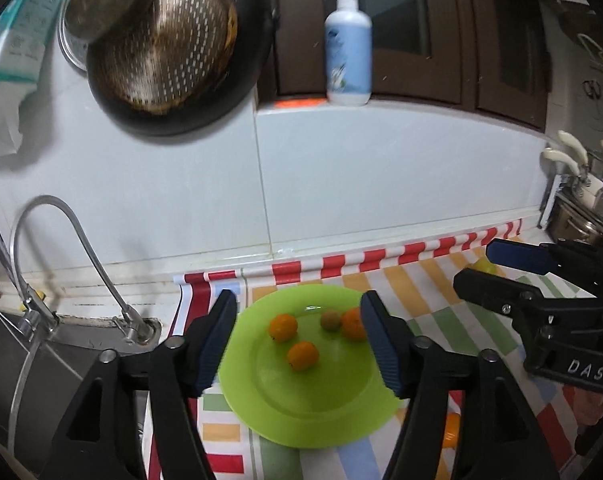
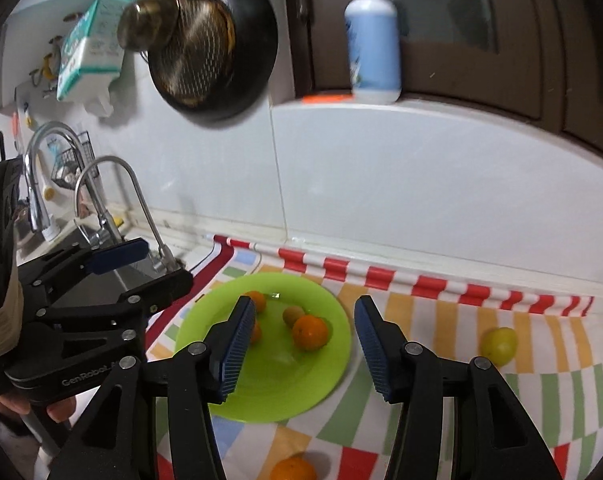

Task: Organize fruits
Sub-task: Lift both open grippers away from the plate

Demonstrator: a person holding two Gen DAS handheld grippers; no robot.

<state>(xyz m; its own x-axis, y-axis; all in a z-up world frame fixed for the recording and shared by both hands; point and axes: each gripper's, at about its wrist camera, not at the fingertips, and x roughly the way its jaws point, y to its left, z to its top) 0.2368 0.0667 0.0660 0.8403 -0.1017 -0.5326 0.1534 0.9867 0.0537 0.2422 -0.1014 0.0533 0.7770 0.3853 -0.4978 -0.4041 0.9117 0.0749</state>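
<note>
A lime-green plate [image 1: 301, 408] lies on the striped cloth and shows in the right wrist view [image 2: 333, 344] too. On it lie three oranges, the nearest [image 1: 302, 355] toward me, and one small green-brown fruit [image 1: 330, 320]; the largest orange [image 2: 310, 332] sits beside that fruit [image 2: 292, 315]. Off the plate, a yellow-green fruit [image 2: 498, 345] lies at the right and an orange [image 2: 293, 469] near the front edge. My left gripper [image 1: 299, 338] is open and empty above the plate. My right gripper [image 2: 303, 346] is open and empty over the plate's right side.
A sink with a curved faucet [image 1: 77, 248] is to the left of the cloth. A black pan with a strainer [image 1: 169, 48] hangs on the tiled wall. A soap pump bottle [image 1: 348, 48] stands on the window ledge. Knife handles [image 1: 565, 152] stick out at the far right.
</note>
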